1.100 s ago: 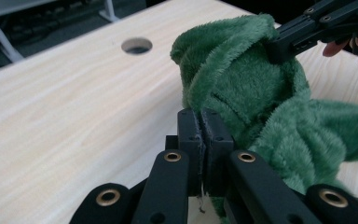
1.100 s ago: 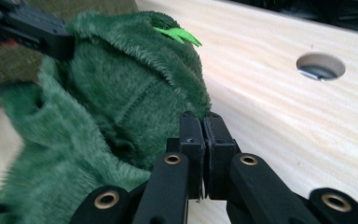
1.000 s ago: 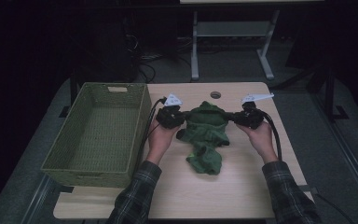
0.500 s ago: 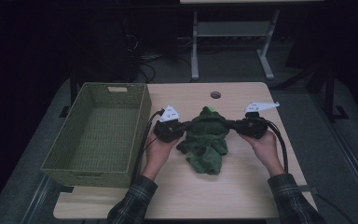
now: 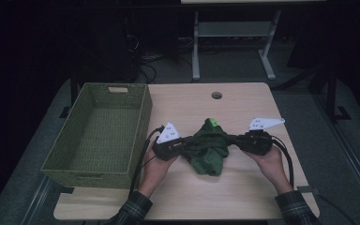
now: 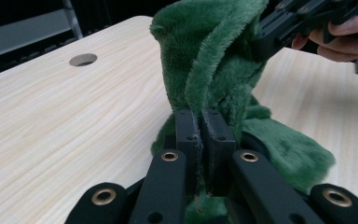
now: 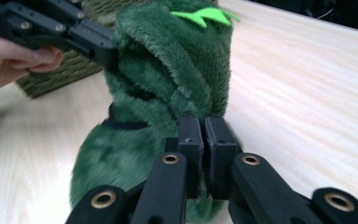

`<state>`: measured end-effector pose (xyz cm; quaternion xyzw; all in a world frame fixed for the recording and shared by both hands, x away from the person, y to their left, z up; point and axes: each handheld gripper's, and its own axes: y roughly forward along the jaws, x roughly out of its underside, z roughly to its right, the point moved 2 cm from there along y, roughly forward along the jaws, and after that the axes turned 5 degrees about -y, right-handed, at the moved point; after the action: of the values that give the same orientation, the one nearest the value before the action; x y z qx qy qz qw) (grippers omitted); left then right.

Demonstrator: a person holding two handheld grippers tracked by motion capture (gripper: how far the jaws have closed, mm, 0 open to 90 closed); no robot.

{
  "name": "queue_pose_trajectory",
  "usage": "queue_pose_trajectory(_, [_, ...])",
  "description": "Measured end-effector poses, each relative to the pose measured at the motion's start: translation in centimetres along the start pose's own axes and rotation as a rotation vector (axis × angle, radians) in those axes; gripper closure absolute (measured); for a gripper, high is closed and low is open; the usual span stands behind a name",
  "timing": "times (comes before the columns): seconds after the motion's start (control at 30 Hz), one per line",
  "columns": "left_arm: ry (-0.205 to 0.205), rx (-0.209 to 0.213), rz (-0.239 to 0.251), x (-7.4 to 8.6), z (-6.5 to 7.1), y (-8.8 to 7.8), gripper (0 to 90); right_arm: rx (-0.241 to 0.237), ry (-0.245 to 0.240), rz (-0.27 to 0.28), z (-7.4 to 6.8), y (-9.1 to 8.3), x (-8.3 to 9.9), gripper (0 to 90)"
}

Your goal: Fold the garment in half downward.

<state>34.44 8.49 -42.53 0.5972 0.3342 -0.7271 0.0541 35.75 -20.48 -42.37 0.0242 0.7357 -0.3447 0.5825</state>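
left gripper (image 5: 183,146) and right gripper (image 5: 236,139): each clamped on an edge of the green fleece garment (image 5: 209,149) | garment: hangs bunched between them, apparently touching the wooden table (image 5: 243,197) | woven basket (image 5: 98,136): left of it

Both hand-held grippers have carried the green plush cloth (image 5: 209,146) nearer the person, away from the table's far edge.
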Motion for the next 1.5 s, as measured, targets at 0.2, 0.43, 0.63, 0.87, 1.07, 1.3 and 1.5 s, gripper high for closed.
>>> queue_pose_trajectory(0.2, [0.024,0.013,0.016,1.1,0.8,-0.8,85.6,-0.022,-0.037,-0.006,-1.3,-0.4,1.3,85.7])
queue_pose_trajectory(0.43, [0.058,0.041,-0.020,2.7,1.8,-1.5,85.6,-0.065,-0.047,-0.021,-2.5,-1.1,2.3,85.5])
queue_pose_trajectory(0.63, [0.088,0.068,-0.072,3.9,2.6,-1.8,85.5,-0.102,-0.089,-0.067,-4.2,-1.1,3.5,84.9])
queue_pose_trajectory(0.87, [0.130,0.057,-0.154,5.3,3.0,-1.7,85.5,-0.141,-0.120,-0.124,-5.9,-0.7,4.5,84.2])
queue_pose_trajectory(1.07, [0.111,0.061,-0.171,5.4,3.1,-1.2,85.5,-0.137,-0.124,-0.154,-6.0,-0.3,4.9,80.3])
queue_pose_trajectory(1.3, [0.076,0.057,-0.147,4.4,3.1,-1.7,77.5,-0.119,-0.121,-0.088,-6.0,-1.6,4.2,69.8])
queue_pose_trajectory(1.5, [0.071,0.047,-0.122,2.8,3.2,-2.6,76.6,-0.093,-0.103,-0.063,-5.6,-3.2,3.5,69.2])
